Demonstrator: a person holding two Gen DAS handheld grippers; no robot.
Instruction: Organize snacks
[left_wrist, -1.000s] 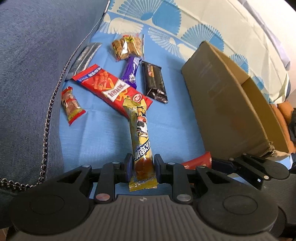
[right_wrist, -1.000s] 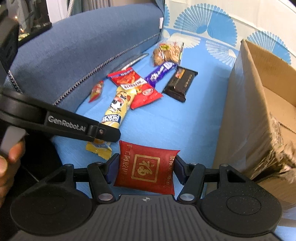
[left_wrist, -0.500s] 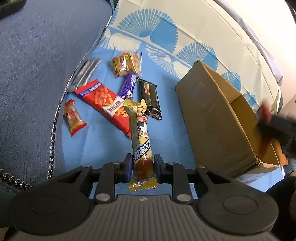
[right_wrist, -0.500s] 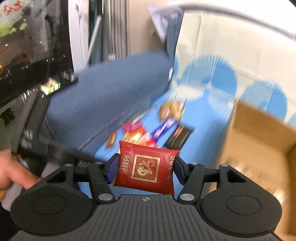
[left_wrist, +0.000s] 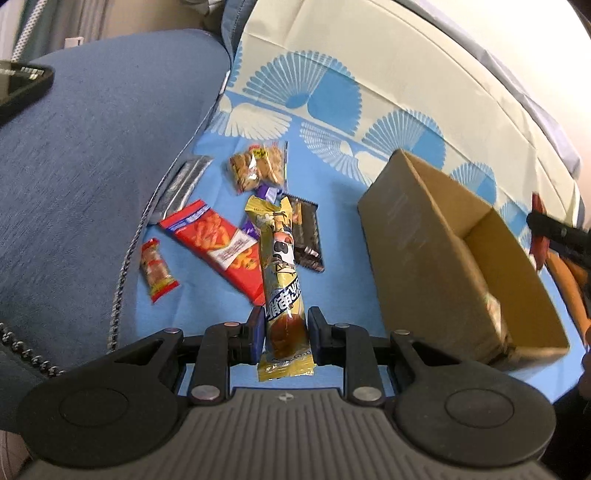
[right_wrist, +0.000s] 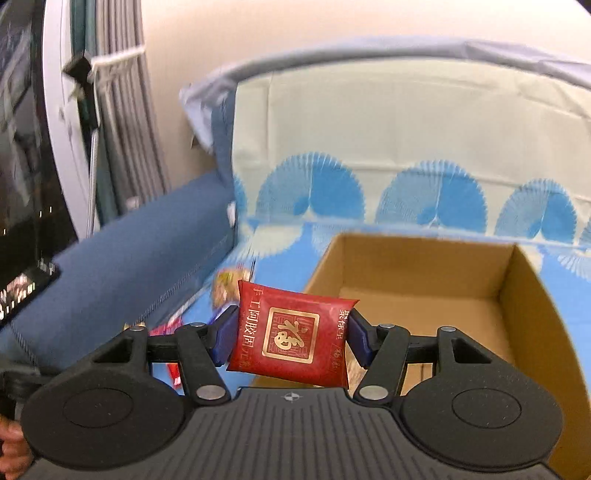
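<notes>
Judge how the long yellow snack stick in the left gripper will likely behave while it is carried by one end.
The yellow snack stick, pinched near its bottom by the left gripper, stands out straight without drooping, so it is probably fairly stiff and light. Its glossy wrapper looks slippery, so it could slide or pivot between the pads.

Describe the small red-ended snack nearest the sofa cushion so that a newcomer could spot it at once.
Start at the blue cloth spread beside the denim-blue cushion. Along the cushion's chain-trimmed seam lies a small clear-windowed packet with red ends, left of the long red chip packet. It is the smallest snack and lies alone.
</notes>
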